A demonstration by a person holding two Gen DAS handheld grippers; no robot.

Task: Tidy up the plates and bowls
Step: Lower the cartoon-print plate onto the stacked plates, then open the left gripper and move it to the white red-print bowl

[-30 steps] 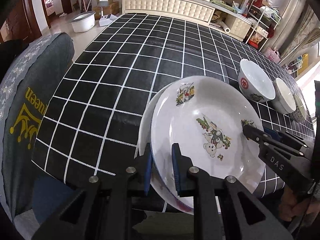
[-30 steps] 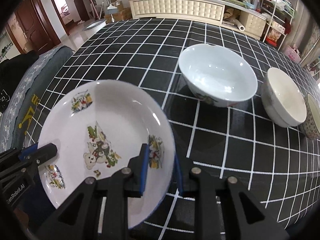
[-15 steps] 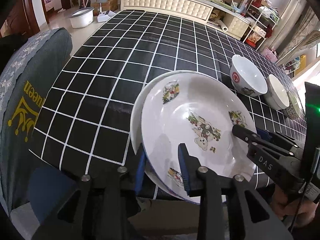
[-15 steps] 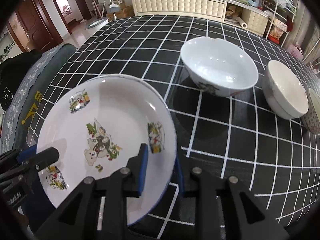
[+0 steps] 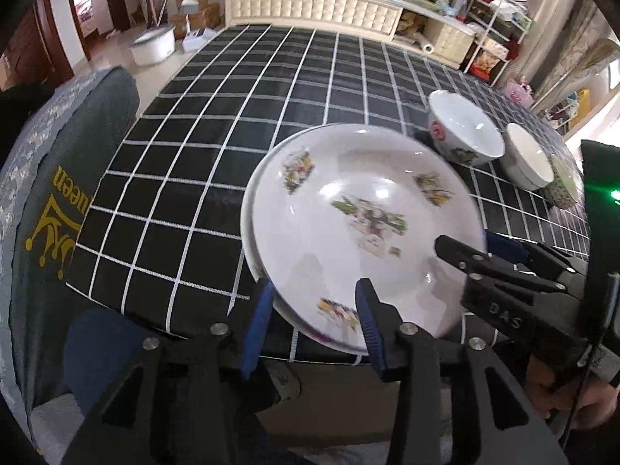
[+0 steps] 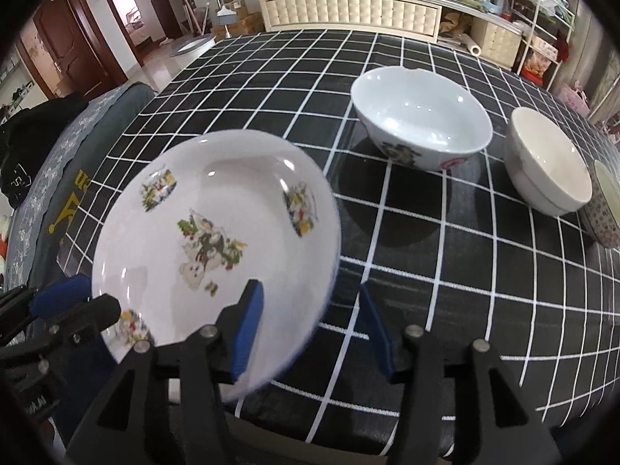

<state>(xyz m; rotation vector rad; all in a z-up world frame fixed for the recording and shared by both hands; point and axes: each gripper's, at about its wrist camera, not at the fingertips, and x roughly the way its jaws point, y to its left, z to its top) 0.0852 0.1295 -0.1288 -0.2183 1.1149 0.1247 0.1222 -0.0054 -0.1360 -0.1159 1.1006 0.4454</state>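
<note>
A white plate with cartoon decals [image 5: 360, 213] [image 6: 209, 232] lies over a second white plate, whose rim [image 5: 247, 209] shows on the left, near the table's front left corner. The top plate looks slightly blurred. My left gripper [image 5: 312, 321] [image 6: 77, 298] is open, its blue pads either side of the plate's near rim and apart from it. On the plate's right rim, my right gripper [image 6: 310, 321] [image 5: 469, 242] is open as well. A large white bowl [image 6: 422, 116] [image 5: 465, 131], a smaller white bowl [image 6: 550, 166] [image 5: 527, 159] and a patterned bowl [image 6: 604, 209] stand in a row to the right.
The table wears a black cloth with white grid lines [image 5: 271, 89], bare behind the plates. A grey chair cover with a yellow crown print [image 5: 50, 209] stands against the table's left edge. A white padded sideboard [image 5: 310, 7] runs along the back wall.
Both grippers were shut on the top plate's rim and have opened wide, letting it go. The plate has come down over the lower plate.
</note>
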